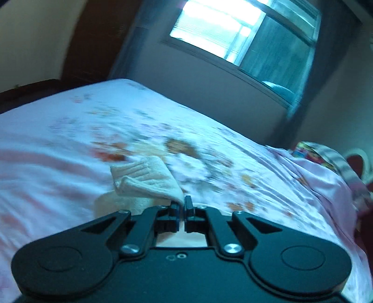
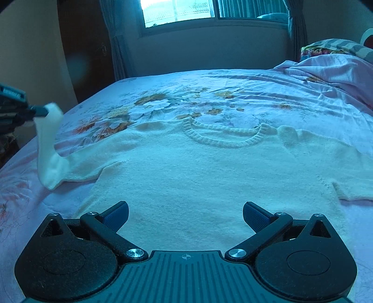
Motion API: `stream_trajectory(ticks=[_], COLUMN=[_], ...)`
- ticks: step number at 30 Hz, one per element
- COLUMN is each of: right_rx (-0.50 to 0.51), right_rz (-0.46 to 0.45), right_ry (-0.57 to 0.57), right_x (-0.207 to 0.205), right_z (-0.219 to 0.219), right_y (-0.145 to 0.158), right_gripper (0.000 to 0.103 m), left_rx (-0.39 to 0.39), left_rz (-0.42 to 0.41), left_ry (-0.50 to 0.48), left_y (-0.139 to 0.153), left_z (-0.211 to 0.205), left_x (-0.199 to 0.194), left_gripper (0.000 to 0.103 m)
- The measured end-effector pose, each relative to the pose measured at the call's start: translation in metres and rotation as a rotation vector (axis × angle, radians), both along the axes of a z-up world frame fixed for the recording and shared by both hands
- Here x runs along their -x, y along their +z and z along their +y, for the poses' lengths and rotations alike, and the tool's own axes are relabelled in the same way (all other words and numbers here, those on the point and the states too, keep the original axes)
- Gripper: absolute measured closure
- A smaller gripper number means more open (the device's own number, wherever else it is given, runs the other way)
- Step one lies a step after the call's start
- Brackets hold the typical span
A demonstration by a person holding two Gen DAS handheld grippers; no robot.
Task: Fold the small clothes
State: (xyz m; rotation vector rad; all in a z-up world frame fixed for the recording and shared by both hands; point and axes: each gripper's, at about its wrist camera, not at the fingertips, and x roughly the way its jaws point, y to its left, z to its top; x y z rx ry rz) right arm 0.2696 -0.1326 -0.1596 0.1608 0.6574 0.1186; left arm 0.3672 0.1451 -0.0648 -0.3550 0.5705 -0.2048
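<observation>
So there's a cream knit sweater lying flat on a bed with a pink floral sheet, neckline pointing away toward the window, hem nearest the right gripper. Its long axis runs sleeve to sleeve, across the picture. Around it: a bunched-up pink blanket and a colourful pillow at the far right corner, curtains by the window, a dark wooden door on the left. Nothing sits on the sweater itself.

The left gripper has its fingers pinched tight on the cuff of one sleeve, which is lifted clear of the sheet. From the right wrist camera that sleeve hangs nearly upright from the gripper at the left edge, sagging back down to the shoulder.

The right gripper hovers over the lower body of the sweater, fingers spread wide, nothing between them.

The left view is pretty motion-blurred, so the sheet pattern is mush. The other sleeve is cut off at the right edge, and the hem is hidden behind the right gripper.
</observation>
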Motion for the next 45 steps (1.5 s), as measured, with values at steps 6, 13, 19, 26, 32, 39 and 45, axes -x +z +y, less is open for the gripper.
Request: stream_trajectory(ticks=[6,13,19,26,32,39,45], right_rx=[0.007,-0.064,-0.205,-0.174,-0.023,-0.215,-0.32], right_rz=[0.005,0.034,0.053,0.086,0.112,0.087,0.132], right_ry=[-0.105,-0.156,-0.102,-0.054,-0.099,-0.258,-0.254], right_x=[0.022,0.043,0.024,-0.003,-0.022,0.023,0.032], right_z=[-0.053,-0.103,-0.091,-0.062,-0.046,-0.112,-0.136], right_y=[0.002,0.0,0.0,0.0,-0.015,-0.012,-0.022], right_gripper=[0.0,0.0,0.032,0.047,0.091,0.1,0.073], left_rx=[0.013,-0.02,-0.094,-0.132,-0.128,-0.139,-0.169], left_rz=[0.125,0.353,0.224,0.258,0.291,0.278,0.269], left_ry=[-0.456,-0.505,-0.278,-0.204,-0.215,-0.211,-0.209], left_y=[-0.027,-0.079,-0.053,-0.07,-0.096,-0.103,-0.104], left_z=[-0.156,-0.183,-0.115,-0.079,-0.079,-0.079,-0.083], left_x=[0.008,0.041,0.052,0.073,0.087,0.091,0.094], left_gripper=[0.102,0.081,0.045,0.045,0.045,0.044,0.044])
